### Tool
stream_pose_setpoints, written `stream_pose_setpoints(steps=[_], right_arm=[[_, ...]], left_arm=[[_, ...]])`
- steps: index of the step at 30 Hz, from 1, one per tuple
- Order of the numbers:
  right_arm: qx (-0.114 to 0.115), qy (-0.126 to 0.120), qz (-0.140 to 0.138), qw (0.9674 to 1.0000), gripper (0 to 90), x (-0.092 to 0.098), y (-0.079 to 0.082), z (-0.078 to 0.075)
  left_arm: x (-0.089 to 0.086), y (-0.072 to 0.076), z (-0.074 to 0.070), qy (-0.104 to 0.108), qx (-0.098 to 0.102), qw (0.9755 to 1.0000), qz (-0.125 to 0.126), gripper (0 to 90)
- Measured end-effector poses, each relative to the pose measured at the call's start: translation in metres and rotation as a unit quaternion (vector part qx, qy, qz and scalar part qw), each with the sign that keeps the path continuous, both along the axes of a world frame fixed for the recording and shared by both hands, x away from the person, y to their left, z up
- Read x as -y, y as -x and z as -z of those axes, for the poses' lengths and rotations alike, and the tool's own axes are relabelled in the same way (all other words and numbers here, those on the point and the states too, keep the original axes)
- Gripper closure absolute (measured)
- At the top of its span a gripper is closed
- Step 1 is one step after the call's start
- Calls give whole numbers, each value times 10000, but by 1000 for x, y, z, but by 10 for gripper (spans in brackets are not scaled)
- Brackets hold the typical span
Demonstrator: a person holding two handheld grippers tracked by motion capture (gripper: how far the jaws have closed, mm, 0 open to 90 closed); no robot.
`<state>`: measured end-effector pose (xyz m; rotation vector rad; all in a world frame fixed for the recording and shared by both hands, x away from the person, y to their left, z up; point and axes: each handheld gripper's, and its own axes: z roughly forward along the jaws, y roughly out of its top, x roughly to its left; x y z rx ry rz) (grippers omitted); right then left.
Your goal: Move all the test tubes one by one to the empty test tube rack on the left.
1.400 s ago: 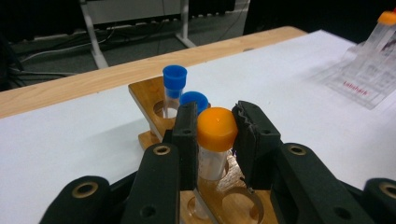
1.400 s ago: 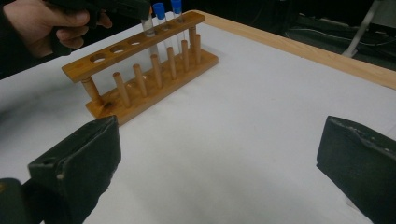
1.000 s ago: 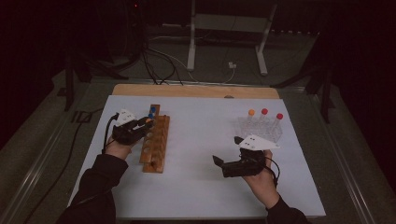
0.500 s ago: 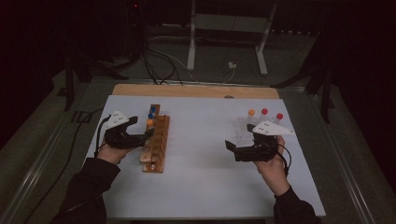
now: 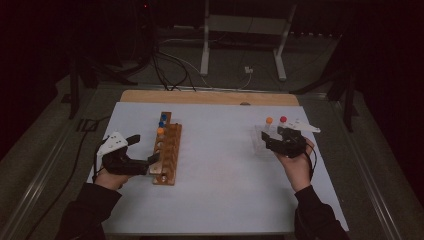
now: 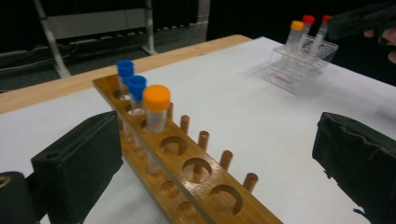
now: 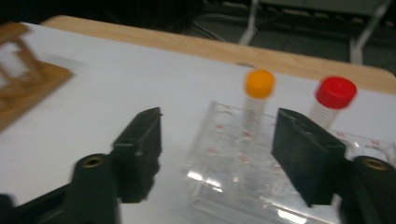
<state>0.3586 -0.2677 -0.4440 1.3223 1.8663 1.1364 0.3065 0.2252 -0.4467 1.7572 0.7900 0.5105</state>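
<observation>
The left gripper (image 5: 148, 161) is held with jaws just spread wide and empty beside the wooden rack (image 5: 168, 152), where an orange-capped tube (image 6: 155, 108) stands. The right gripper (image 7: 217, 156) is seen with jaws closing, apart around the orange tube (image 7: 256, 103) in the clear rack (image 7: 233, 179).

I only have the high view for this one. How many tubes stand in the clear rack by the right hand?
Observer: Three. The left gripper view shows an orange-capped tube and two red-capped tubes in the clear rack.
Operator: Do the right tongs grip one?
Observer: No. The right tongs have just been closing, but the right gripper view shows both pads apart from the orange-capped tube, which stands between them.
Operator: And the wooden rack?
Observer: On the wooden rack, the three holes at its near end stand empty.
</observation>
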Motion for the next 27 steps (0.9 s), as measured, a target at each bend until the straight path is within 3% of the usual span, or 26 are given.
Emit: stream_pose_setpoints(steps=[8, 27], right_arm=[[-243, 151, 302, 9991, 518, 8, -27, 11], [-641, 368, 388, 9965, 706, -5, -60, 23]], left_arm=[[-2, 1, 1, 10, 4, 10000, -11, 25], [-3, 0, 2, 8, -56, 10000, -22, 24]])
